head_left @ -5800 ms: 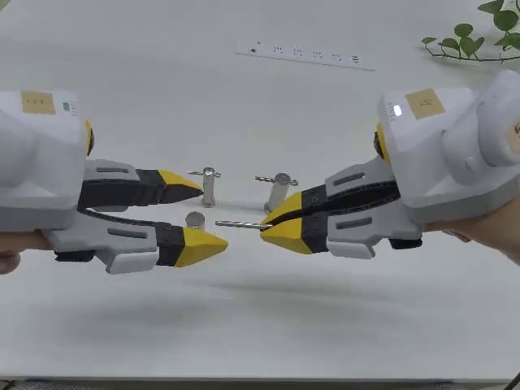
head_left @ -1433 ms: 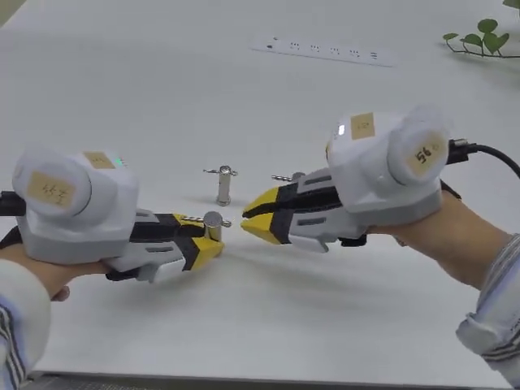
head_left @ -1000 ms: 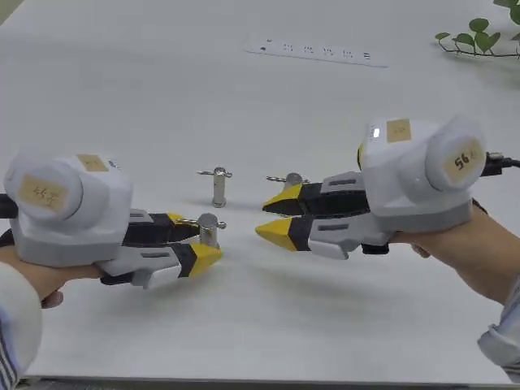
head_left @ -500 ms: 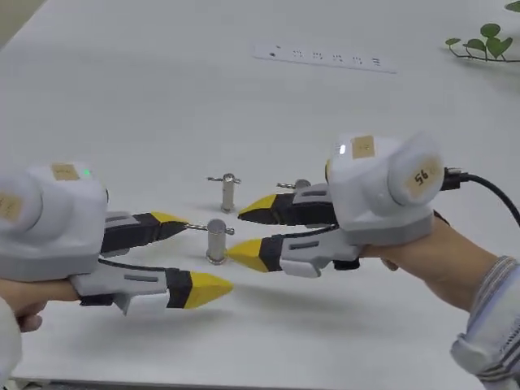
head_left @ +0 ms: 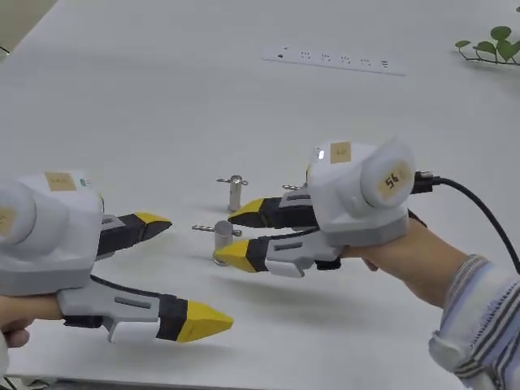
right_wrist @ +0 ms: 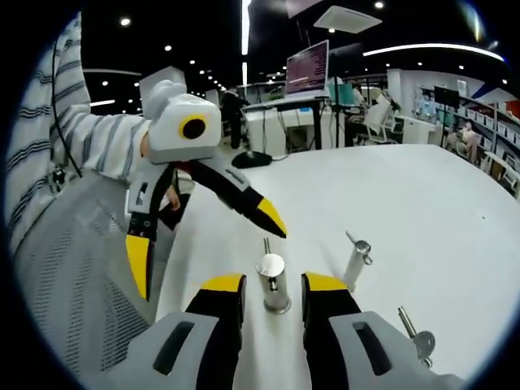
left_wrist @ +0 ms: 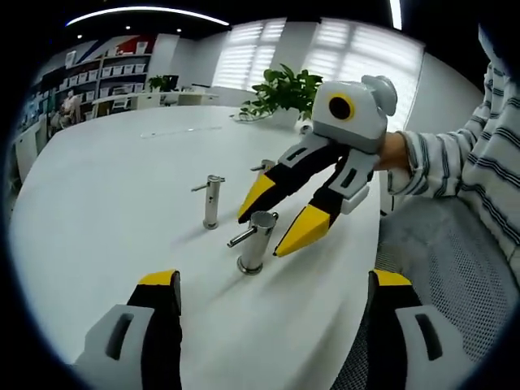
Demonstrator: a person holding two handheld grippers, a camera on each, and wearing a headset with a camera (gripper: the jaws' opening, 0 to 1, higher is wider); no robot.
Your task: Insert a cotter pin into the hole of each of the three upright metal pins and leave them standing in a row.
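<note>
**Workbench.** The white table (head_left: 162, 97) carries all the task parts near its front edge.

**Grippers.** The left gripper (head_left: 192, 272) sits low at the near left. Its jaws are spread wide and carry nothing. The right gripper (head_left: 226, 234) reaches in from the right. Its jaws are partly open and straddle the near metal pin (left_wrist: 253, 244), one jaw on each side. The right gripper view shows a gap at both sides, so no grip is made.

**Metal pins.** The near metal pin stands upright, forward of the other two. The middle metal pin (head_left: 236, 192) stands upright behind it. The far metal pin (right_wrist: 418, 340) is partly hidden behind the right gripper in the head view.

**Cotter pins.** A cotter pin (head_left: 203, 229) passes through the near metal pin. The other two also appear fitted.

**Step in hand.** Insertion looks complete; alignment remains. The next move calls for closing the right jaws on the near metal pin's shank, clear of the cotter pin, and shifting it upright into line.
</note>
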